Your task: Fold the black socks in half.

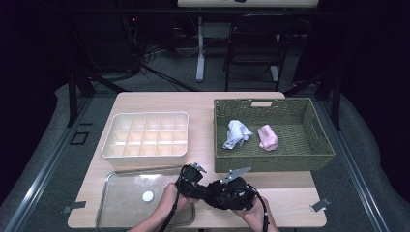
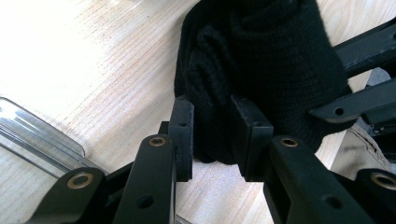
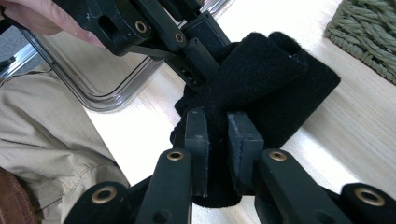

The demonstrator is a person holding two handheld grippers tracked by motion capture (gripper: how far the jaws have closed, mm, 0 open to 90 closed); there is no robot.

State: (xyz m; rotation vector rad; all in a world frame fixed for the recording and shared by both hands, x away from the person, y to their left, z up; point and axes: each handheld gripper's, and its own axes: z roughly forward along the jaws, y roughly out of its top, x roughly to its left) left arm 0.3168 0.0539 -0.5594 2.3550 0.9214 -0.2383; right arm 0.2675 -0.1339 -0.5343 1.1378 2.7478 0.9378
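A black knitted cloth (image 2: 271,60) lies bunched on the wooden table near its front edge, held from both sides. In the left gripper view my left gripper (image 2: 211,130) is shut on a fold of the black cloth. From the other side, my right gripper (image 3: 217,135) pinches another fold of the same cloth (image 3: 280,79) between its pads. The high view has both at the front middle of the table: left gripper (image 1: 202,187), right gripper (image 1: 221,194), tips almost meeting. The cloth's underside is hidden.
A clear tray (image 1: 111,193) with a small white round piece (image 1: 148,196) sits just left of the hands. Behind it stands a white compartment box (image 1: 145,116). A woven basket (image 1: 319,150) at the right holds a white cloth (image 1: 237,134) and a pink one (image 1: 267,137).
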